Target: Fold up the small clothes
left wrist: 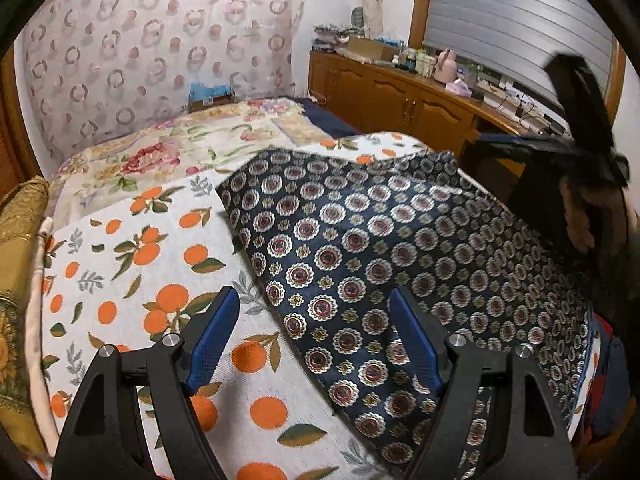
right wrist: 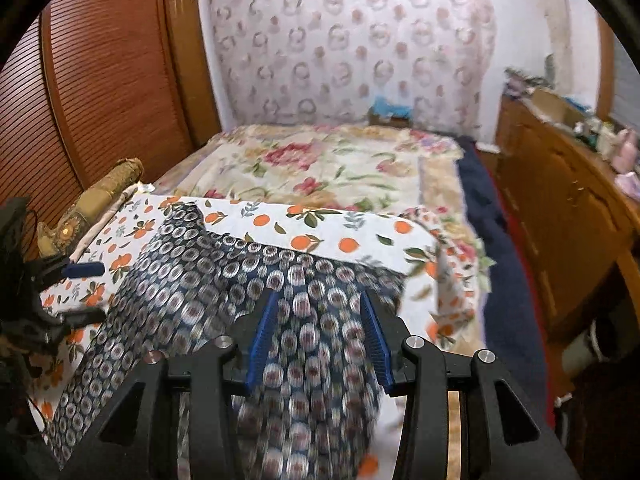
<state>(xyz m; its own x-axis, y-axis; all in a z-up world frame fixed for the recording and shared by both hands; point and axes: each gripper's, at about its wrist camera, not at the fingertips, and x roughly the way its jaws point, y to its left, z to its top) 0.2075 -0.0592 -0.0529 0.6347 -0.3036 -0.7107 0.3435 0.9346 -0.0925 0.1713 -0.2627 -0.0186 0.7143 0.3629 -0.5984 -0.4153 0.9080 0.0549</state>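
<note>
Garment [left wrist: 360, 248] flat, long axis near-left to far-right | left fingers [left wrist: 216, 336] released | right fingers [right wrist: 374, 336] released

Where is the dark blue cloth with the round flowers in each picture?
Left wrist view: the dark blue patterned cloth fills the middle and right, lying on the orange-print sheet, under the open left tool.
Right wrist view: the same cloth spreads across the lower middle and left, blurred between the fingers of the open right tool.
Shared landmark: the blue packet against the circle-patterned wall.
</note>
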